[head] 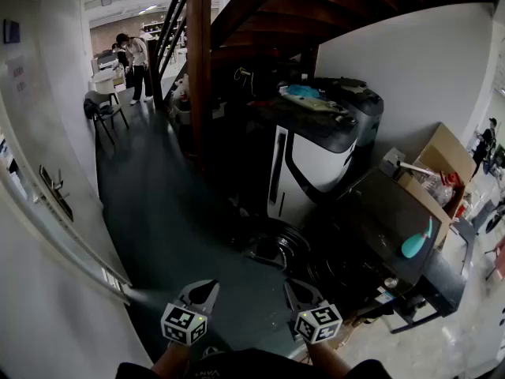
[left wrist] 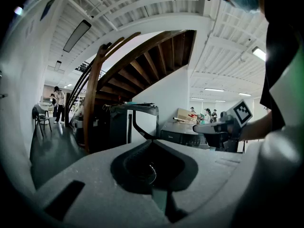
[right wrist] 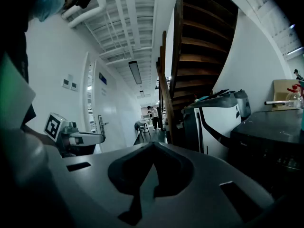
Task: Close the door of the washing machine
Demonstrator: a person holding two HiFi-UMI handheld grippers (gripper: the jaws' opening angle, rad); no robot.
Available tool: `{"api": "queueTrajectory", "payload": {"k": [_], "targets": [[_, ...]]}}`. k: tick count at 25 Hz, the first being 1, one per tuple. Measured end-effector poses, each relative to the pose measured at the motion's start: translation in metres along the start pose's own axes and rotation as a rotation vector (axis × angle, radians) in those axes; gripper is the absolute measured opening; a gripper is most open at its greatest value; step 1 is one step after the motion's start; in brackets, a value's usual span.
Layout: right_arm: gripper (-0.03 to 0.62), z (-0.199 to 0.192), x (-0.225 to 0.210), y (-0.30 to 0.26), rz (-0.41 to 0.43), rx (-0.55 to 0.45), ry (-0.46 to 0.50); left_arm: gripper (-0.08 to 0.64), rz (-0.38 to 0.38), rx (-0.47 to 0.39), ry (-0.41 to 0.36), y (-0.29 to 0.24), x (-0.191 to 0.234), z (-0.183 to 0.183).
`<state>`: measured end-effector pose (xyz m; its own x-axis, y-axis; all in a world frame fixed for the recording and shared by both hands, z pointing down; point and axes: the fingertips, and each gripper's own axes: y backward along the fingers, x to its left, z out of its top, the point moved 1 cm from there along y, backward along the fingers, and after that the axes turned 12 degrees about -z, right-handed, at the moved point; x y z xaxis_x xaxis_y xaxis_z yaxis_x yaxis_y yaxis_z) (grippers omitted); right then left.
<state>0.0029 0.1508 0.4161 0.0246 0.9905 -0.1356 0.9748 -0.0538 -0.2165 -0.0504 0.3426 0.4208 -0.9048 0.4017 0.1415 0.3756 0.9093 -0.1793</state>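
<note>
Position: both tools are held low in front of the person, well short of the machine. The left gripper (head: 202, 289) and the right gripper (head: 298, 290) each have their tongs pressed together with nothing between them, which both gripper views confirm. They point roughly level, side by side.

Task item: the washing machine (head: 387, 212) is the dark front-loader to the right, with a teal object (head: 416, 243) lying on its top. Its round door (head: 274, 247) stands swung out from the front, low down and near the floor. It lies ahead of the right gripper and is not touched. The opening behind it is too dark to inspect.

Status, as judged: closing is not yet begun and the approach is outstanding.

Risks noted:
- The door is dark against a dark floor, so a misjudged reach could strike the rim or miss it altogether
- Shut tips on a curved door face may skid off sideways under a push
- A push close to the hinge would turn the door poorly, and a weak push may leave the latch uncaught
- A hard shove could bounce the door back open and jolt the teal object
- Anything hanging out of the unseen drum would block the seal
</note>
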Motion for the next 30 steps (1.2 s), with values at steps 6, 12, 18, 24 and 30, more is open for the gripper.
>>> {"api": "queueTrajectory", "payload": {"k": [6,12,18,24,30], "targets": [[-0.002,-0.011,-0.015,0.005,0.007,-0.003,-0.033,0.006,0.029,-0.019,0.055,-0.004,-0.015,-0.023],[0.0,-0.012,-0.019,-0.004,0.011,-0.004,-0.051,0.007,0.004,-0.03,0.078,-0.011,-0.014,-0.027],[0.064,-0.01,-0.017,-0.041,0.009,-0.005,-0.071,0.075,-0.054,-0.029,0.101,-0.034,0.022,-0.025],[0.137,-0.005,-0.012,-0.094,-0.037,0.014,-0.06,0.133,-0.15,0.01,0.074,-0.063,0.075,-0.008],[0.155,0.001,-0.006,-0.152,-0.124,0.01,-0.108,0.147,-0.227,0.05,0.043,-0.085,0.137,0.002]]}}
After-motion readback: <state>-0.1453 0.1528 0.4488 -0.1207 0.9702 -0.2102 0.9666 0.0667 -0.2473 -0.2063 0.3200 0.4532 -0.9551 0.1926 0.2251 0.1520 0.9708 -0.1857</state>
